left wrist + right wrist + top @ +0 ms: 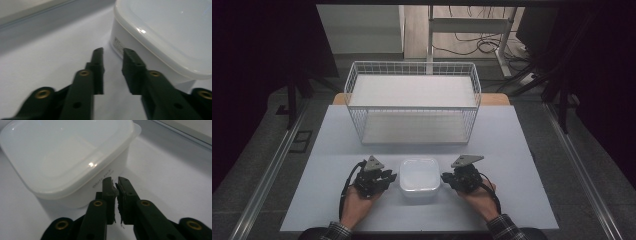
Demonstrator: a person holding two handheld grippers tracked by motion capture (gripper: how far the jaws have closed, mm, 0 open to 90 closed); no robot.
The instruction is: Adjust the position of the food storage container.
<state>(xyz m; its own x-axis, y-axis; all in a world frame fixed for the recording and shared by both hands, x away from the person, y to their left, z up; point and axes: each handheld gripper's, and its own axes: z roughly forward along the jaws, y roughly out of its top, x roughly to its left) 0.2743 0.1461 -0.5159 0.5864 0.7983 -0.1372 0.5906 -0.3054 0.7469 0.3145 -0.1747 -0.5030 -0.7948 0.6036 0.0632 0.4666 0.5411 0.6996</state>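
Note:
A white square plastic container with a translucent lid (419,179) stands on the table near its front edge, between my two grippers. My left gripper (388,177) lies just left of it, held by a hand. In the left gripper view its jaws (113,52) stand a little apart with nothing between them, and the container's corner (162,32) is close on the right. My right gripper (447,178) lies just right of the container. In the right gripper view its jaws (115,181) are pressed together, empty, with their tips close to the container's side wall (67,155).
A white wire basket (412,102) with a white liner stands at the back of the pale grey table (512,165). Beyond the table are a white desk frame (467,25), cables on the floor and dark curtains at both sides.

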